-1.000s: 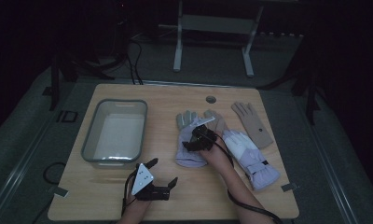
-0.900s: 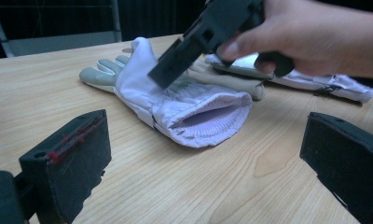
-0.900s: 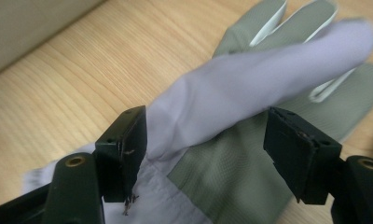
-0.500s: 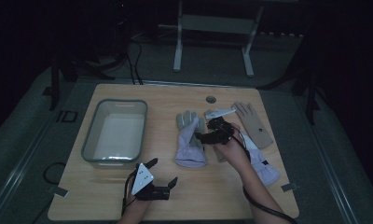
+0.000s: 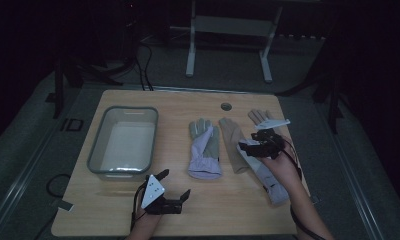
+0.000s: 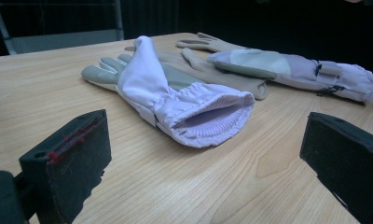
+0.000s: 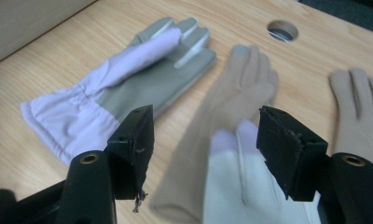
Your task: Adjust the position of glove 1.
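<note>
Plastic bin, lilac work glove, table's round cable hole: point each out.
plastic bin (image 5: 149,131), high view, right rim.
lilac work glove (image 6: 194,109), left gripper view, gathered cuff.
round cable hole (image 7: 282,31), right gripper view, its opening.

Dim lab: bare wooden table (image 5: 138,210), floor cables (image 5: 143,65), metal stand (image 5: 228,30).

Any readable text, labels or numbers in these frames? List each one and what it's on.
"ID": pale letters on the grey floor mat left of the table, beside the clear bin.
No print readable on the gloves, and none on the left gripper or right gripper.
</note>
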Available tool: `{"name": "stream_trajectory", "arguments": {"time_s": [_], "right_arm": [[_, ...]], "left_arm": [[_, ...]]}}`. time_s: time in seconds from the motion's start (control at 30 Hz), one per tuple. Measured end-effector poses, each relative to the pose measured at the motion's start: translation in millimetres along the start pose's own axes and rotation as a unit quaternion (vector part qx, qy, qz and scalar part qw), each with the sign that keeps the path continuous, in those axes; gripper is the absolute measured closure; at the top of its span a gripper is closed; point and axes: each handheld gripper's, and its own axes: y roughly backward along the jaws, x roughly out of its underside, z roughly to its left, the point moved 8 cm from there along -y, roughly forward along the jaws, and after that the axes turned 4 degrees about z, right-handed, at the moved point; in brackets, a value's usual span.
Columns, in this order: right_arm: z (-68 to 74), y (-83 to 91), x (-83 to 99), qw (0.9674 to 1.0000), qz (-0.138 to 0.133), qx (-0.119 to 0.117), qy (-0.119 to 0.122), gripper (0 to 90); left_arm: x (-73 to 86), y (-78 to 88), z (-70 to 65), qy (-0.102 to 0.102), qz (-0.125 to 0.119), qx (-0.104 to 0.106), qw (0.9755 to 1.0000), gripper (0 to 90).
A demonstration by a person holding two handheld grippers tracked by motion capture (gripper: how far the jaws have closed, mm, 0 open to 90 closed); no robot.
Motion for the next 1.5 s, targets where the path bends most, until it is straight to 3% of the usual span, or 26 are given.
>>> {"name": "stream_trajectory", "arguments": {"time_s": [0.27, 0.57, 0.8, 1.17, 1.27, 1.5], "right_arm": [[-18.4, 20.5, 35.7, 0.9994, -0.009, -0.002, -0.035, 38.1], [-26.5, 41.6, 67.2, 0.9994, -0.007, 0.005, -0.032, 38.3], [-33.5, 45.6, 91.1, 0.9995, 0.01, 0.008, -0.029, 42.6], [-49.2, 11.4, 124.8, 0.9969, 0.071, 0.012, -0.031, 43.3], [-55.3, 2.5, 127.4, 0.9962, 0.078, 0.0, -0.04, 43.0], [-57.3, -16.2, 133.2, 0.9956, 0.09, -0.019, -0.023, 43.7]], "left_arm": [[0.0, -0.2, 0.4, 0.002, 0.0, -0.001, 1.0, 2.0], [0.1, -0.3, 0.0, 0.0, 0.001, -0.002, 1.0, 2.0], [0.1, -0.4, 0.0, 0.0, 0.002, -0.002, 1.0, 2.0], [0.2, -0.6, 0.0, 0.0, 0.003, -0.002, 1.0, 2.0], [0.1, -0.6, 0.0, 0.0, 0.003, -0.001, 1.0, 2.0], [0.2, -0.8, -0.3, -0.002, 0.003, -0.001, 1.0, 2.0]]}}
